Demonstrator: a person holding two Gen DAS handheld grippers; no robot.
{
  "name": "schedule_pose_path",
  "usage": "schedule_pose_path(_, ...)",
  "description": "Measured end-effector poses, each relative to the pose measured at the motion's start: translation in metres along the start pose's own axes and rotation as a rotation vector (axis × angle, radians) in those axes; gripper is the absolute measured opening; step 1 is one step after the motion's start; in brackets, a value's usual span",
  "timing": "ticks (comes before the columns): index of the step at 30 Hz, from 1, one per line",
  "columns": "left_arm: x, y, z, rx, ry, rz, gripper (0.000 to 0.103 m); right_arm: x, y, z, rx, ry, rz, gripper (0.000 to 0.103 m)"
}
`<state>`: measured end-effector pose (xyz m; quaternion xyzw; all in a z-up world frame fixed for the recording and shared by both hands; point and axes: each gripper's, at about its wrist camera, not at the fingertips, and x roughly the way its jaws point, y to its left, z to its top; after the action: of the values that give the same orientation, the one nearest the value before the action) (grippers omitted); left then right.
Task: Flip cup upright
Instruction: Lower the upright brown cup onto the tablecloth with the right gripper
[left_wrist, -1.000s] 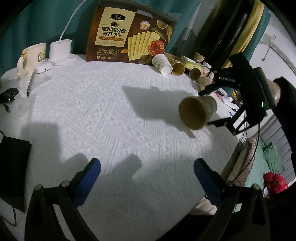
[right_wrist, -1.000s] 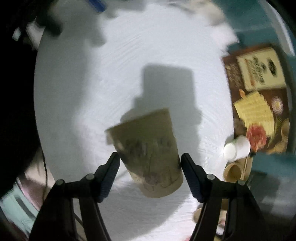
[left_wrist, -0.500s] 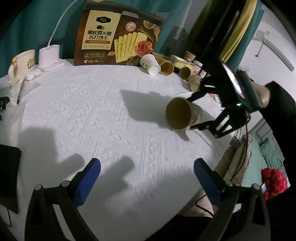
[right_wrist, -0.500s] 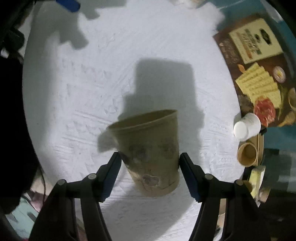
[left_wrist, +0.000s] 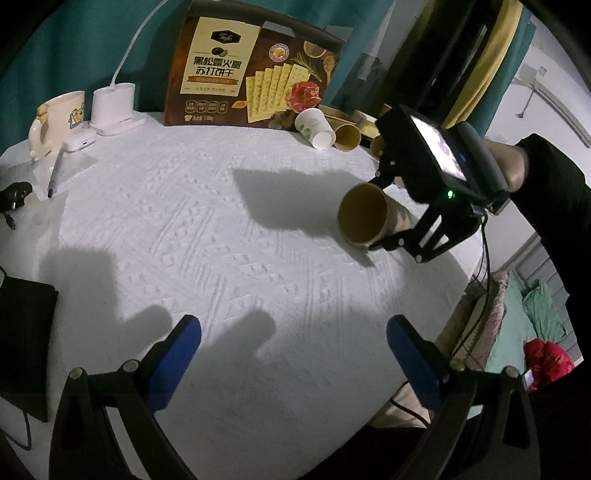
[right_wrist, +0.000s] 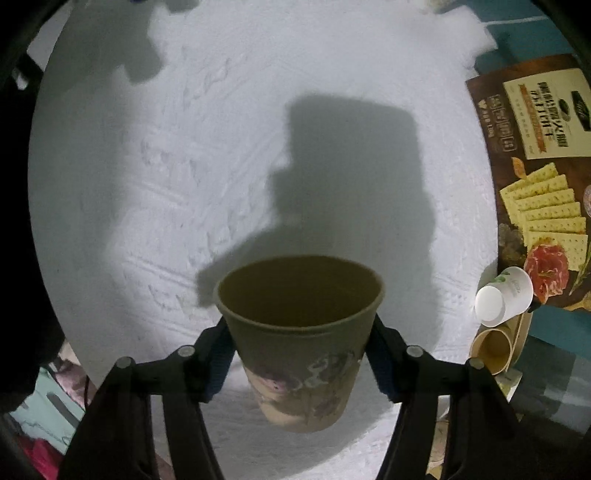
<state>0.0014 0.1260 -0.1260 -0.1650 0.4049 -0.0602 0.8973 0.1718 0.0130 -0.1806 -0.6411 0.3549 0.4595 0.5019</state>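
The room is dim, yet the white worktop (left_wrist: 229, 236) is lit brightly from above, and hard, dark shadows fall across it. The fisheye bends both views strongly, with black corners. The left wrist view is sharp. The right wrist view is softer, and the cup (right_wrist: 301, 332) close to the lens looks murky.

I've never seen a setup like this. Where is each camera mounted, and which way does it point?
Left wrist view: sits on the left gripper, looks slantwise across the white table; its blue fingers and the person's sleeve show.
Right wrist view: sits on the right gripper, looks steeply down; fingers clamp the brown cup.
Shared: cup, table, cracker box.
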Motion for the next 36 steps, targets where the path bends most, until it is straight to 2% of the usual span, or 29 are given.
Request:
schedule_pose_path(3, 0.0, 0.0, 0.0, -0.001, -0.003, 0.005, 0.101, -0.014, -0.011, -0.005, 0.102, -0.076, -0.005, 0.058)
schedule_pose_path(7, -0.001, 0.003, 0.002, -0.009, -0.021, 0.016, 0.101, -0.037, -0.023, -0.022, 0.323, -0.261, 0.028, 0.058)
schedule_pose_path(10, -0.001, 0.003, 0.004, -0.009, -0.035, 0.027, 0.101, -0.045, -0.029, -0.043, 0.544, -0.436, 0.056, 0.058)
schedule_pose_path(12, 0.0, 0.001, 0.005, -0.008, -0.043, 0.037, 0.101, -0.044, -0.031, -0.063, 0.758, -0.566, 0.083, 0.058)
schedule_pose_path(14, 0.002, -0.002, 0.006, 0.001, -0.049, 0.056, 0.101, -0.043, -0.027, -0.082, 0.917, -0.677, 0.077, 0.058)
schedule_pose_path(17, 0.004, -0.009, 0.009, 0.016, -0.051, 0.065, 0.101, -0.038, -0.015, -0.098, 1.061, -0.792, 0.036, 0.058)
schedule_pose_path(20, 0.006, -0.016, 0.012, 0.03, -0.052, 0.057, 0.101, -0.027, 0.001, -0.107, 1.173, -0.812, -0.016, 0.058)
schedule_pose_path(24, 0.007, -0.024, 0.014, 0.048, -0.059, 0.048, 0.101, -0.022, 0.02, -0.114, 1.241, -0.807, -0.088, 0.059)
schedule_pose_path(33, 0.01, -0.032, 0.009, 0.072, -0.053, 0.082, 0.101, -0.022, 0.042, -0.12, 1.261, -0.75, -0.167, 0.063)
schedule_pose_path(36, 0.011, -0.033, 0.008, 0.074, -0.052, 0.095, 0.101, -0.022, 0.047, -0.121, 1.269, -0.731, -0.176, 0.07)
